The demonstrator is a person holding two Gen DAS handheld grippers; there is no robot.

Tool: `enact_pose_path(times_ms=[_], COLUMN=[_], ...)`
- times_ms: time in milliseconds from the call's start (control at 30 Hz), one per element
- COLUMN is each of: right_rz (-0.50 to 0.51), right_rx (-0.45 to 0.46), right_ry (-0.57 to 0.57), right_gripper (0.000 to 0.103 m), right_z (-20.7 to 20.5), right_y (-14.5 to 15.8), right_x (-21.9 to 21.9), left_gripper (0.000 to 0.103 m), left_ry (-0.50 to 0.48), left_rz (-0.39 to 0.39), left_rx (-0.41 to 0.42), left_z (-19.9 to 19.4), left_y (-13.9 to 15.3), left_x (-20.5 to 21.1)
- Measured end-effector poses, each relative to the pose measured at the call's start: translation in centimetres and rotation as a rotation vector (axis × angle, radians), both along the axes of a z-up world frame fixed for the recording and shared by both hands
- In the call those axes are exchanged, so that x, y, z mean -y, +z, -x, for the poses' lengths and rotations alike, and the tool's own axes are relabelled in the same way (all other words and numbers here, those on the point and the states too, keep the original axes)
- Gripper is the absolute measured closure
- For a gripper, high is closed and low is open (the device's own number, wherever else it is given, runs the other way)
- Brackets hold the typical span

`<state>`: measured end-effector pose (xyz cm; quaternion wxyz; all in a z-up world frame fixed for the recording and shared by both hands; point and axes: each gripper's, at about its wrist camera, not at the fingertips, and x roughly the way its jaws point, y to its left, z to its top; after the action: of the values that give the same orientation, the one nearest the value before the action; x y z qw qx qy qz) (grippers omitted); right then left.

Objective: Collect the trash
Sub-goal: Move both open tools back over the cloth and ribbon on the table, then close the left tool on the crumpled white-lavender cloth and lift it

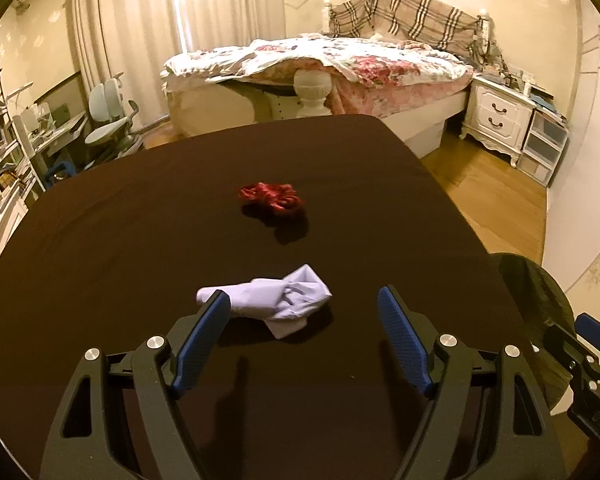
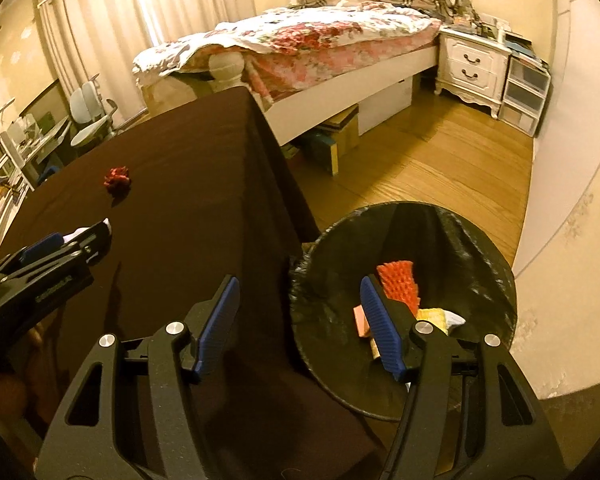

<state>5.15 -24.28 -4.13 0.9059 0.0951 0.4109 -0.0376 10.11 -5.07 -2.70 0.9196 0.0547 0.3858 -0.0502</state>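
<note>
Left tool (image 1: 304, 304) is spread wide with nothing gripped, hovering right at the crumpled white tissue wad (image 1: 270, 302) on the dark brown cloth-covered worktop (image 1: 100, 240); a crumpled red wrapper (image 1: 270, 197) sits further back. Right tool (image 2: 298, 294) is also open and empty, over the edge of the round black-lined trash bin (image 2: 480, 248) beside the worktop.

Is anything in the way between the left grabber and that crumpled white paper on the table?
Nothing visible is. The white crumpled paper lies on the dark tablecloth just ahead of the left gripper, whose jaws stand open. The red wad sits farther back, out of the path.
</note>
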Motion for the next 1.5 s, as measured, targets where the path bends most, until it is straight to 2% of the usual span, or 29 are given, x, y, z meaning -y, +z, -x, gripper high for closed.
enact_pose_path(times_ms=[200,333,533,633,833,1000,1133,1233,1333,1500], right_rz=[0.006,0.004,0.006,0.01,0.019,0.028,0.026,0.019,0.019,0.01], right_rx=[-0.001,0.0,-0.002,-0.003,0.001,-0.004,-0.005,-0.011,-0.01,-0.008], right_ry=[0.03,0.044,0.065,0.076,0.109,0.136,0.133,0.128,0.128,0.125], right_gripper=[0.041,0.041,0.041,0.041,0.041,0.041,0.041,0.041,0.041,0.041], right_z=[-0.9,-1.4,-1.6,-1.8,-2.3,-2.6,-2.4,-2.1,-2.1,-2.0], right_y=[0.4,0.4,0.2,0.3,0.9,0.5,0.4,0.1,0.1,0.0], right_x=[-1.1,-1.9,-2.5,-2.9,-4.8,-6.2,-6.1,-5.9,-5.9,-5.6], left_gripper=[0.026,0.027,0.048,0.049,0.061,0.06,0.04,0.034,0.034,0.034], left_ry=[0.002,-0.017,-0.031,-0.045,-0.056,-0.068,-0.038,-0.024,-0.037,-0.021], left_rz=[0.014,0.02,-0.001,0.023,0.042,0.065,0.071,0.098,0.098,0.111], left_rx=[-0.048,-0.048,-0.025,-0.025,-0.003,-0.017,-0.058,-0.069,-0.089,-0.078], left_z=[-1.1,-1.3,-1.1,-1.2,-0.6,-0.9,-1.2,-1.4,-1.4,-0.7], left_y=[-0.5,-0.5,-0.5,-0.3,0.2,0.2,-0.6,-0.6,-0.8,-0.5], left_x=[-0.8,-0.9,-1.3,-1.8,-2.8,-3.7,-4.3,-4.8,-4.7,-5.1])
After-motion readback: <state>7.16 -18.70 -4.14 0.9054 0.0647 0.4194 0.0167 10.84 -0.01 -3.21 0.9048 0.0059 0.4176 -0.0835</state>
